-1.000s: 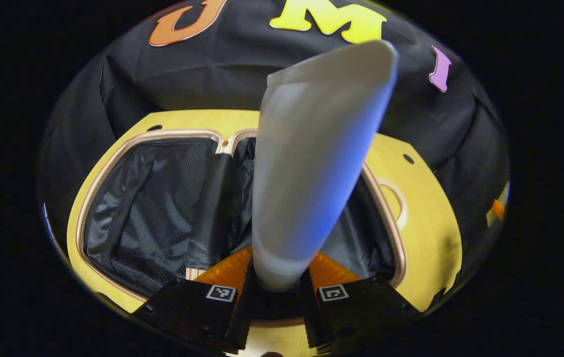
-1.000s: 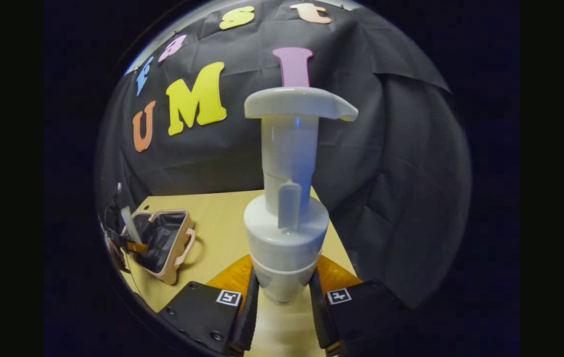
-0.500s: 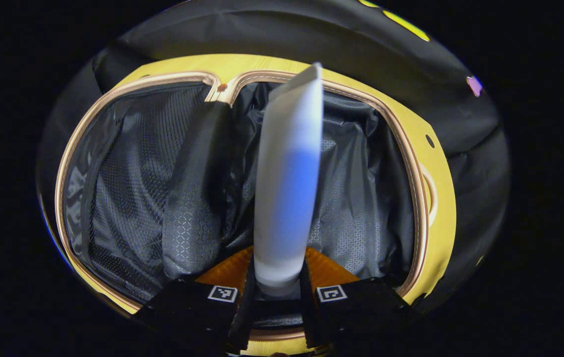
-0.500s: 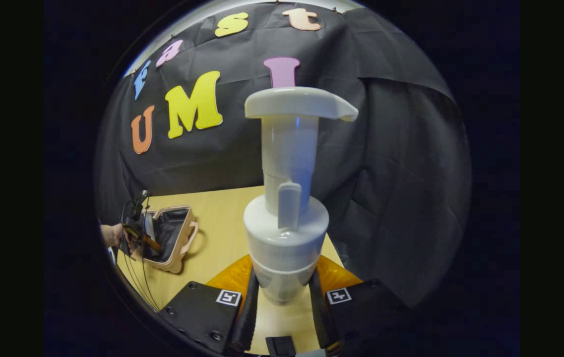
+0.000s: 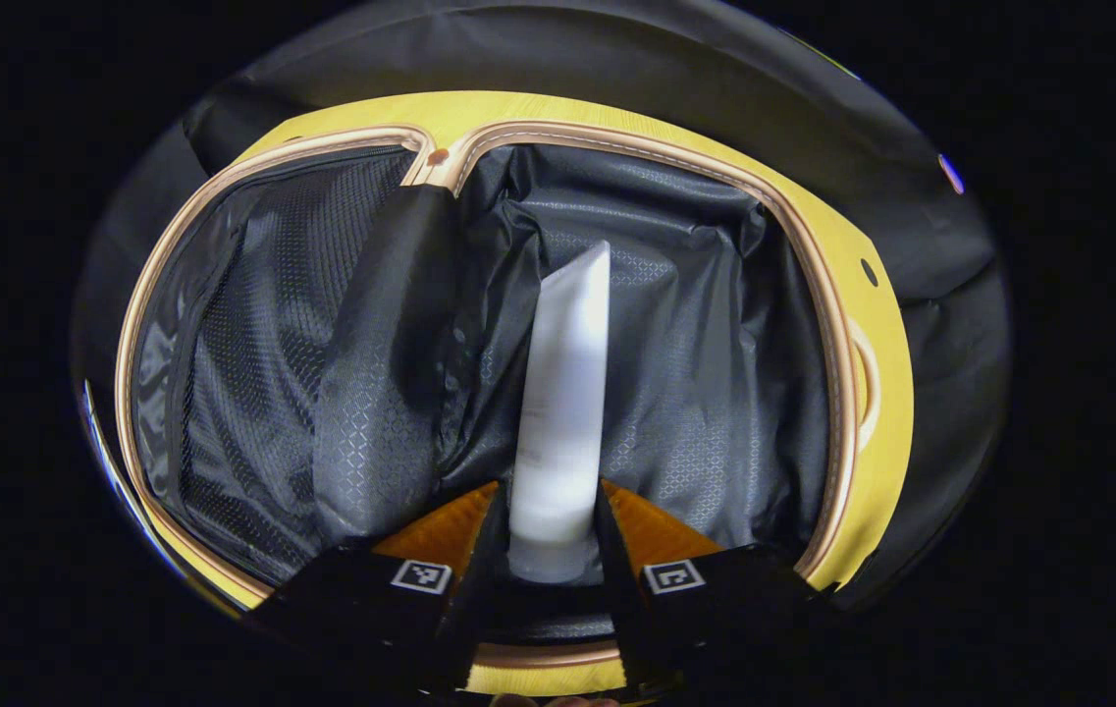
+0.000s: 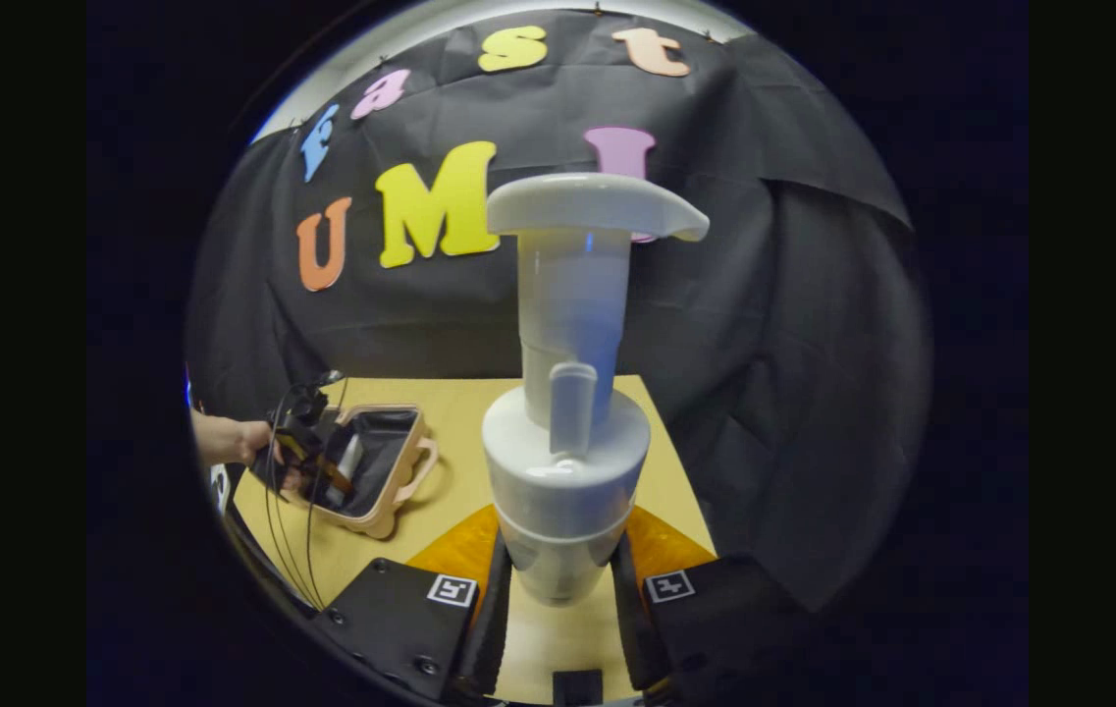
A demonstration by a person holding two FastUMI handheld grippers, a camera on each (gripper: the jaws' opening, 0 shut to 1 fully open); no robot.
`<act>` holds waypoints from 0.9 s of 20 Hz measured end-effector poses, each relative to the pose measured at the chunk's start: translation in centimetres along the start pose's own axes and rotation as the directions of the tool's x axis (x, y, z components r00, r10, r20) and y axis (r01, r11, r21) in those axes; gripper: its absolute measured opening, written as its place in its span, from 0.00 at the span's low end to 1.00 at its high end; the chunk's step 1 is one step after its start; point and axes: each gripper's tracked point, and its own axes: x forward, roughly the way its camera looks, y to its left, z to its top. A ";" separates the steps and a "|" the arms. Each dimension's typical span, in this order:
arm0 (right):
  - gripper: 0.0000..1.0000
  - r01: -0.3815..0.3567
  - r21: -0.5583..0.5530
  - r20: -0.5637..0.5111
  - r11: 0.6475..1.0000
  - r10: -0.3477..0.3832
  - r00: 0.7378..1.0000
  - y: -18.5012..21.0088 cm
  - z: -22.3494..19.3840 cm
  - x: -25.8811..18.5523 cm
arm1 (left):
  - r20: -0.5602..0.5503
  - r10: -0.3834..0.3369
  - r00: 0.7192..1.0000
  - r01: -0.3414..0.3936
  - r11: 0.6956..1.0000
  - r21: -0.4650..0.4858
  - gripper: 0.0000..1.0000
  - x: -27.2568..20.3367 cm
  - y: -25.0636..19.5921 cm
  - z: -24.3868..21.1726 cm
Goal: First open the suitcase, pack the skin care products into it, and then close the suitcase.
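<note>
In the left gripper view, the open suitcase has a beige rim and black lining and lies on the yellow table. My left gripper is shut on a white tube, which points down into the suitcase's right half, its flat end close to the lining. In the right gripper view, my right gripper is shut on the neck of an upright white pump bottle, held above the table. Far to the left there, the suitcase sits with the left gripper, a hand and the tube over it.
The suitcase's left half has a mesh pocket, and a black fabric divider stands between the halves. The yellow table runs back to the black cloth wall. Cables hang off the left gripper.
The left gripper has tipped down and carried the tube into the suitcase's right half. The right gripper has kept the pump bottle and turned slightly, so the suitcase sits further right in its view.
</note>
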 end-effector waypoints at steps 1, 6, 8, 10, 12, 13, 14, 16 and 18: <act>0.45 -0.040 -0.005 -0.007 0.999 0.040 0.999 1.9 0.2 0.6 | 0.025 0.003 1.000 -0.003 1.000 -0.010 0.61 -1.0 0.0 0.2; 0.43 -0.288 -0.083 -0.044 0.954 0.285 0.957 14.5 1.2 4.3 | 0.246 -0.011 0.969 -0.006 0.998 0.066 0.89 -8.0 0.4 -0.1; 0.45 -0.367 -0.097 -0.075 0.925 0.361 0.929 19.2 1.4 6.1 | 0.330 0.006 0.944 -0.048 0.992 0.119 0.91 -11.1 2.0 -1.4; 0.46 -0.416 -0.105 -0.114 0.903 0.404 0.908 22.9 1.2 8.2 | 0.433 0.031 0.901 -0.112 0.980 0.162 0.92 -14.2 4.1 -3.0; 0.46 -0.458 -0.103 -0.177 0.883 0.436 0.882 26.0 0.1 10.6 | 0.520 0.084 0.850 -0.204 0.963 0.177 0.93 -17.1 6.5 -5.0; 0.45 -0.489 -0.104 -0.235 0.866 0.456 0.858 27.5 -1.2 11.9 | 0.564 0.108 0.819 -0.249 0.952 0.180 0.92 -18.5 7.7 -6.2; 0.45 -0.510 -0.073 -0.290 0.857 0.471 0.833 28.8 -2.6 13.2 | 0.605 0.127 0.786 -0.284 0.943 0.171 0.92 -20.0 8.8 -7.2; 0.43 -0.496 0.008 -0.405 0.868 0.456 0.792 30.3 -5.9 15.8 | 0.641 0.134 0.756 -0.288 0.947 0.142 0.92 -21.8 10.0 -9.4; 0.43 -0.475 0.024 -0.478 0.880 0.427 0.767 31.2 -8.7 18.8 | 0.634 0.139 0.761 -0.244 0.966 0.081 0.92 -22.1 11.4 -11.7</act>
